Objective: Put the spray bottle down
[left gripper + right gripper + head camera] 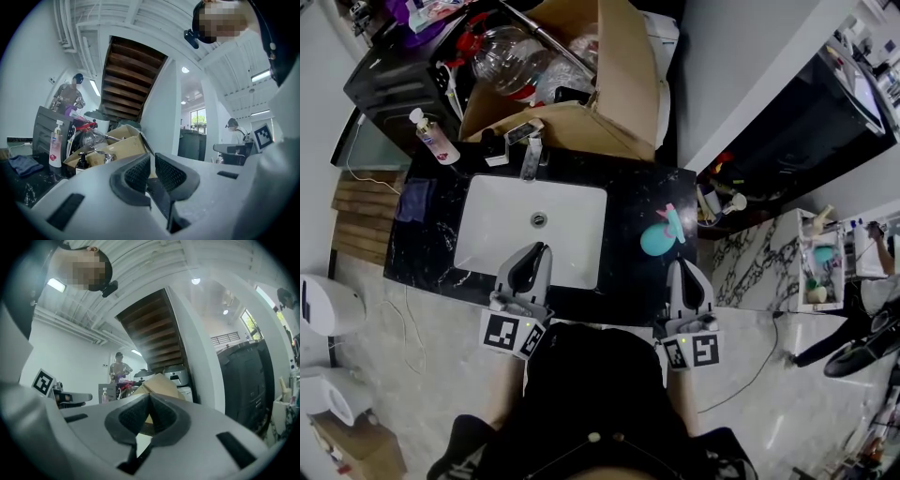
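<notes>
Spray bottle (659, 236), teal with a pink trigger, sat on the black counter (628, 192), right of the white sink (502, 220). Couldn't tell if it stood or lay on its side. Nothing was gripping it.

My right gripper (685, 266) was just near of the bottle, clear of it. Its jaws were pressed together at the tips, with nothing between them.

My left gripper (540, 249) hung over the sink's near edge, jaws a thin slit apart and empty.

Faucet (531, 159) was at the far side of the sink. Cardboard box (623, 75) was behind it, pump bottle (434, 138) at far left.
</notes>
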Available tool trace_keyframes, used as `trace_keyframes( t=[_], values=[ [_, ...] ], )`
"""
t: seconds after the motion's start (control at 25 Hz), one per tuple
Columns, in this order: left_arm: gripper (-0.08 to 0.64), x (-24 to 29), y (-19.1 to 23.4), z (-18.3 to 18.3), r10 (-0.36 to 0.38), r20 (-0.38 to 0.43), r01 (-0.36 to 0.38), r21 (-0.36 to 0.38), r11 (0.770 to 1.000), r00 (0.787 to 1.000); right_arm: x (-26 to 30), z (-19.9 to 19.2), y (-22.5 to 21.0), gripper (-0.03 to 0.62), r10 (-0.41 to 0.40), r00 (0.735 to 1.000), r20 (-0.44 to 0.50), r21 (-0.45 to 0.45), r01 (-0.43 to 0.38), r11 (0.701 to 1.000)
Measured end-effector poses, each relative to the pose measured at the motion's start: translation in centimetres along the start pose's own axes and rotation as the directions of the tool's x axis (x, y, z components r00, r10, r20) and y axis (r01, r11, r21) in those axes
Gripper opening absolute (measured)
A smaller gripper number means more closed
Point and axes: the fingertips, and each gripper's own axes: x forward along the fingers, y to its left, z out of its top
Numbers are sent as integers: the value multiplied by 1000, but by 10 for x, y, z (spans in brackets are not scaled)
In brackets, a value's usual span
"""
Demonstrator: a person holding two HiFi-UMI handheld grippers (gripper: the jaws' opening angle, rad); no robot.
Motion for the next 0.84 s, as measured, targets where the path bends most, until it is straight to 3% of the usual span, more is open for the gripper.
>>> trace_keyframes(
  t=[0.36,0.84],
  values=[
    [34,0,-4,-8,-31,-22,31,-11,999,999,-7,-12,-3,2,-65,997,-43,-2,65,998],
    [35,-3,-15,-10,-46,-22,46,-18,999,999,-9,-7,0,2,-52,998,-41,-24,51,998]
  ],
)
